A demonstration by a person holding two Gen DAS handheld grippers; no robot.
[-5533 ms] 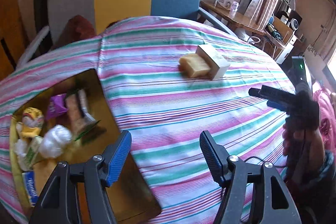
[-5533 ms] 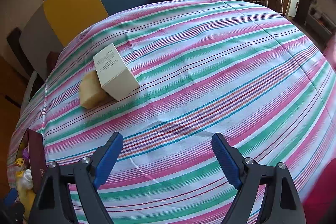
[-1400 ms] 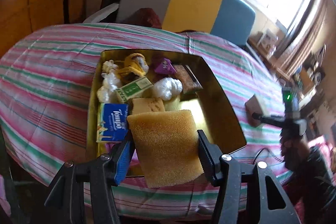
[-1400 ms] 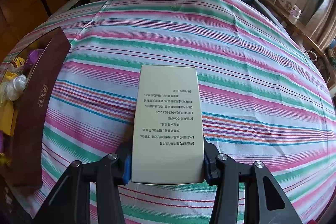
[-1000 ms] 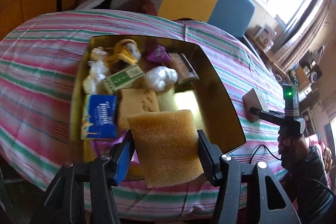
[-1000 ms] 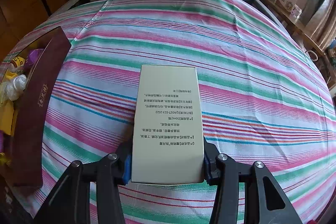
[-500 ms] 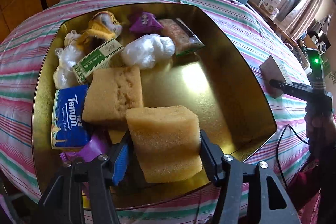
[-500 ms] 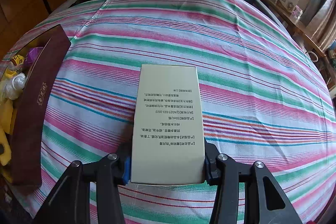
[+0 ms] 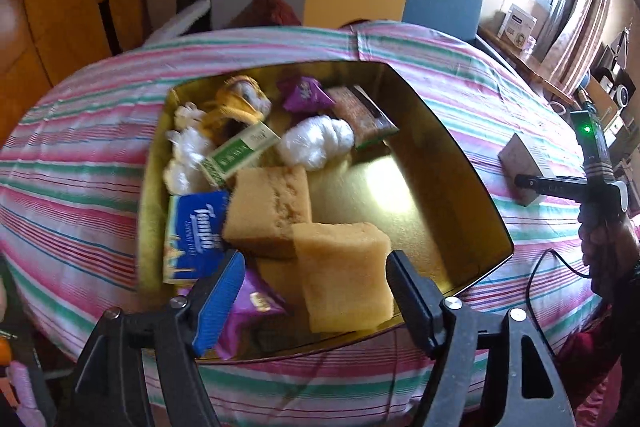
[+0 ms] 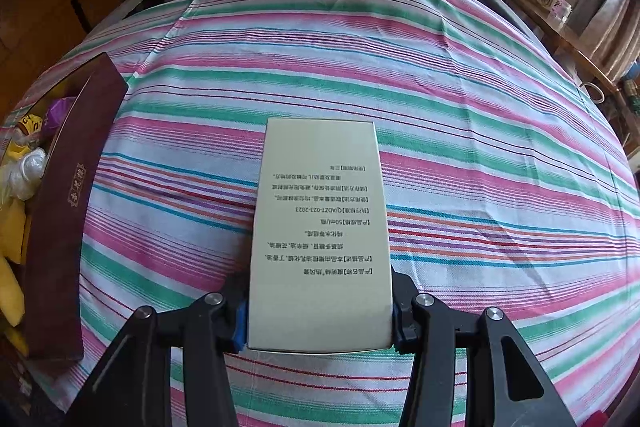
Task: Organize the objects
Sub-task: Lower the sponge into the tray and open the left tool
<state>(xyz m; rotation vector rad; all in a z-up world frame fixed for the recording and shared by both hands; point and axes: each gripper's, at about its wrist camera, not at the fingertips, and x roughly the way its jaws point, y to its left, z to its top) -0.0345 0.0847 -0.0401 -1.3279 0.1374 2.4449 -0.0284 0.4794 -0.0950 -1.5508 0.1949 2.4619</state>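
At the far left of the striped tablecloth (image 9: pixel 80 179) sits a gold tray (image 9: pixel 452 163), crowded along its left side with a blue tissue pack (image 9: pixel 194 239), white wads of plastic (image 9: pixel 188 155), a green-and-white carton (image 9: pixel 240 153) and a yellow soft toy (image 9: pixel 236 105). Further right in the tray lie a purple packet (image 9: pixel 304 95), a white bundle (image 9: pixel 316 143) and a brown snack bar (image 9: pixel 360 115). A sponge (image 9: pixel 270 211) lies flat in the middle of the tray, and a second sponge (image 9: pixel 342 285) lies against its near right corner, at the tray's front edge. The left gripper (image 9: pixel 316 297) hovers over that front edge with its jaws spread wide; the second sponge sits between the fingers but neither finger touches it. To the right of the tray, on the cloth, the right gripper (image 10: pixel 318 309) is closed on the near end of a cream box (image 10: pixel 320 227), one finger pressed to each side, printed face up. From the right wrist view the tray's dark outer wall (image 10: pixel 68 203) is at the far left, well apart from the box.
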